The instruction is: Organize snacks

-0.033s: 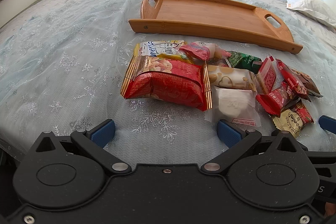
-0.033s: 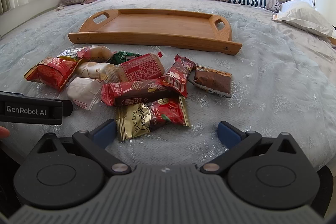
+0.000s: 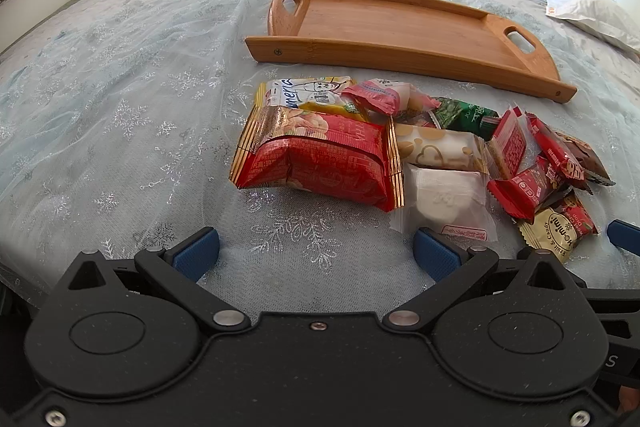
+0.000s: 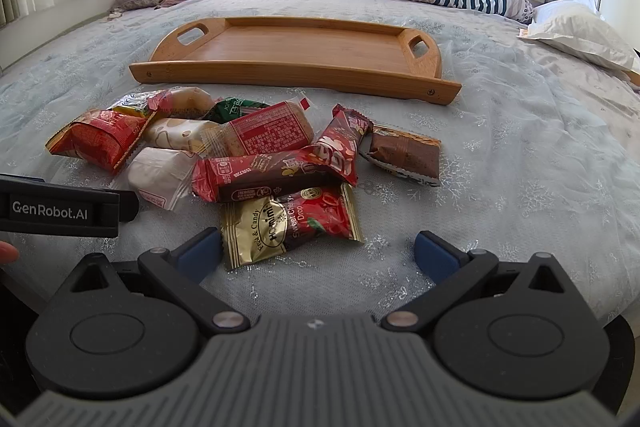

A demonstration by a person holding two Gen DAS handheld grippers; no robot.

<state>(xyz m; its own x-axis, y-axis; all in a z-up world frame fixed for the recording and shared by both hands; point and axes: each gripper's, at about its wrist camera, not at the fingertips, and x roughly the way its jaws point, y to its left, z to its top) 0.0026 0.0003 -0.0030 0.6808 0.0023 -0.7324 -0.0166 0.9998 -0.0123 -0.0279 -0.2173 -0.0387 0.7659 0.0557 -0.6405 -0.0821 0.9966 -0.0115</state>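
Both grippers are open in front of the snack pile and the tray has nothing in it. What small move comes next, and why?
Probably ease the right gripper forward onto the gold-and-red candy packet. It is the nearest snack, lying partly between the open fingers, apart from the wooden tray beyond the pile.

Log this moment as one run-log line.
stage: start | left gripper: open, empty | right gripper: open, empty | snacks: piled on bed | tray: empty, behind pile

Brown wooden tray [image 3: 400,23] — red snack bag [image 3: 320,157], gold-and-red candy packet [image 4: 288,223] — pale blue snowflake bedspread [image 3: 120,99].
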